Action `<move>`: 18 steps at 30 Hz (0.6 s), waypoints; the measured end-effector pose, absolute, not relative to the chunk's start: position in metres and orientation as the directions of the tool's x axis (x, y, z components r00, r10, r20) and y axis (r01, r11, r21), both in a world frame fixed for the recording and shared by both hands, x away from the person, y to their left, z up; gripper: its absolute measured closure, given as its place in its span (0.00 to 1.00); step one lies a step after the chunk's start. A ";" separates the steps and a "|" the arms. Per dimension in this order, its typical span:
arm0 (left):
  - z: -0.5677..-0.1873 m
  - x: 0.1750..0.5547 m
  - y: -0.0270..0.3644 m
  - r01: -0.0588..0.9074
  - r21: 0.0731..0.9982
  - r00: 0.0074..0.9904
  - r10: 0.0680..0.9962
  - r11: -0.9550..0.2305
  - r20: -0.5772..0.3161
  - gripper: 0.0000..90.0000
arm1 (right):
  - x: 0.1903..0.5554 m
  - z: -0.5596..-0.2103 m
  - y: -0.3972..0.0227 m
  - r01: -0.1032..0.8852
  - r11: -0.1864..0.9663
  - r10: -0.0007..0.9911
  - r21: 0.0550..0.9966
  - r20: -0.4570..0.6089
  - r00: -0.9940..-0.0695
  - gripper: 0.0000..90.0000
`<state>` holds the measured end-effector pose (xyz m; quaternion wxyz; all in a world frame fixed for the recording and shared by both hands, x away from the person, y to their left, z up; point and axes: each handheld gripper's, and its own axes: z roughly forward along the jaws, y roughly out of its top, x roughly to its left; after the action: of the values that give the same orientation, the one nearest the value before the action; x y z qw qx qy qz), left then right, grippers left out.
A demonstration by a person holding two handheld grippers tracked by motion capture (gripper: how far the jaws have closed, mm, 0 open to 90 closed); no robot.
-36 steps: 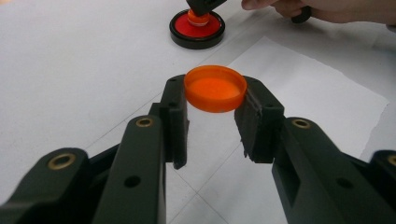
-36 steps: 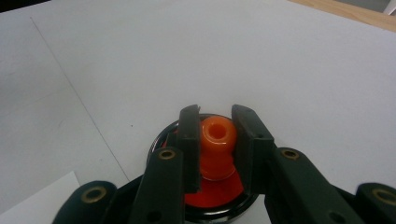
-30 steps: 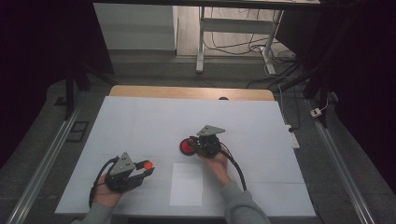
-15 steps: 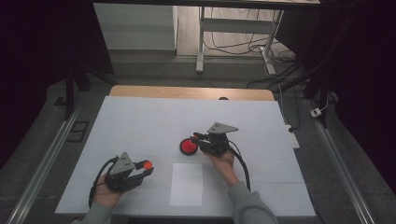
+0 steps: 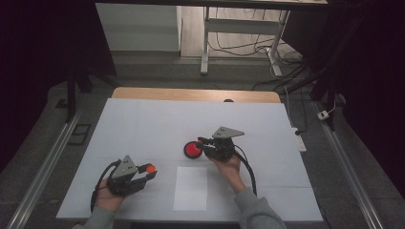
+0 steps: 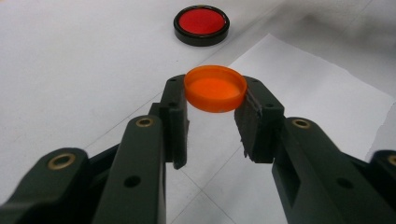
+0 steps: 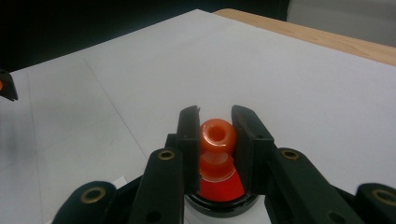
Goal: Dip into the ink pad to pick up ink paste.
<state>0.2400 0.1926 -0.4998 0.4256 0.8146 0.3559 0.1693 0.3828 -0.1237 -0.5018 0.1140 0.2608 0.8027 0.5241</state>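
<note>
Item 1. Left tongs: closed on a small round orange plastic cap, pinched across its rim, flat face up. In the high view these tongs sit well to the near left of the black dish.

Item 2. Right tongs: closed on a small orange plastic nozzle piece with a rounded, holed head, clamped at the bulb between both pads. It hangs directly over the landmark, a shallow round black dish with a red inner face. In the high view these tongs overlap the dish's right edge.

Item 3. Black dish: rests on the white-covered tabletop, near its middle. A white paper sheet lies just near of the dish, apart from it.

Handling notes (judged). Both orange parts look light, stiff and smooth, so liable to slip or pop out under a skewed squeeze. Cap: best held across the rim's full width, as now. Nozzle: hold at the bulb or the neck below it, keeping the base free for seating.
</note>
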 end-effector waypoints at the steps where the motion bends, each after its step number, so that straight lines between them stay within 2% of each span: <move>1: -0.500 0.240 0.193 0.436 0.814 0.689 0.724 -0.384 -0.027 0.72 | 0.382 -0.502 -0.124 0.300 0.310 0.537 0.902 0.094 -0.838 0.81; 18: -0.500 0.240 0.192 0.437 0.812 0.690 0.723 -0.388 -0.025 0.72 | 0.372 -0.500 -0.137 0.309 0.296 0.531 0.904 0.113 -0.840 0.81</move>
<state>0.2399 0.1924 -0.5001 0.4237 0.8157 0.3556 0.1692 0.3717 -0.1374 -0.5004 0.1044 0.2631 0.7982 0.5317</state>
